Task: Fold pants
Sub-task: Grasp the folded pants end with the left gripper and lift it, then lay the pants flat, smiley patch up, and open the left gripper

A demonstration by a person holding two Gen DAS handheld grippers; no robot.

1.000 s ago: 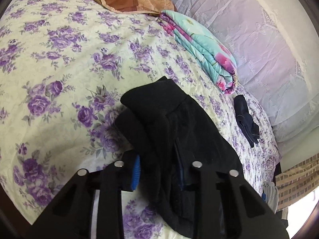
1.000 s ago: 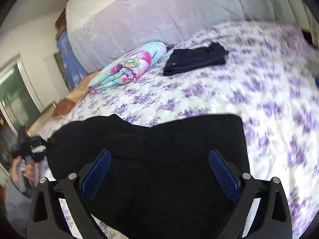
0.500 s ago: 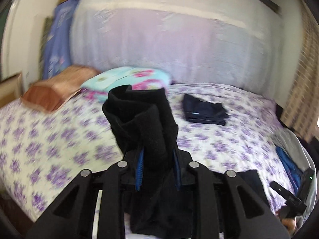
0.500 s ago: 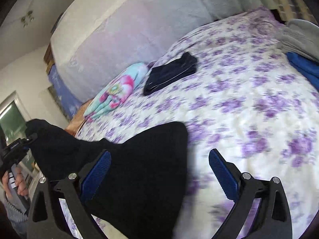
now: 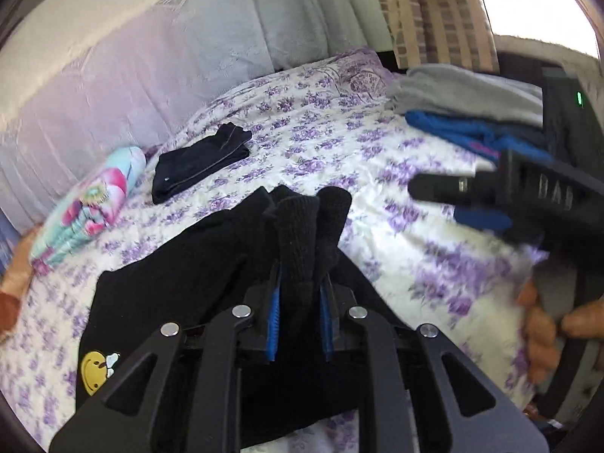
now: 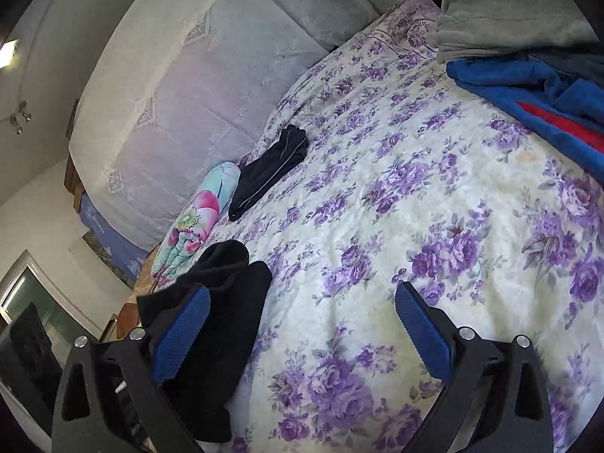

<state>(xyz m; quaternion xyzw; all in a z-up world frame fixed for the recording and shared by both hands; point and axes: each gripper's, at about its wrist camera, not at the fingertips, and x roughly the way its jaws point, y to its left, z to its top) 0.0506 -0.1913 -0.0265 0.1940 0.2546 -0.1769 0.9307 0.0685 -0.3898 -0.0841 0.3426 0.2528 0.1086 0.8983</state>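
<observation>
Black pants (image 5: 181,275) with a yellow smiley patch lie on the purple-flowered bedspread (image 5: 321,143). My left gripper (image 5: 300,302) is shut on a bunched fold of them, which sticks up between the blue pads. In the right wrist view the same pants (image 6: 226,302) show at the lower left, beside and behind the left finger. My right gripper (image 6: 302,328) is open and empty over bare bedspread (image 6: 434,196). It also shows, blurred, at the right of the left wrist view (image 5: 490,196).
A folded dark garment (image 5: 200,162) and a rolled floral quilt (image 5: 90,204) lie near the headboard. A pile of grey and blue clothes (image 6: 528,49) sits at the bed's far corner. A brown cushion (image 5: 11,290) lies at the left edge.
My left gripper has swung round to the right with the pants still clamped. My right gripper has moved right, off the pants, and stays open.
</observation>
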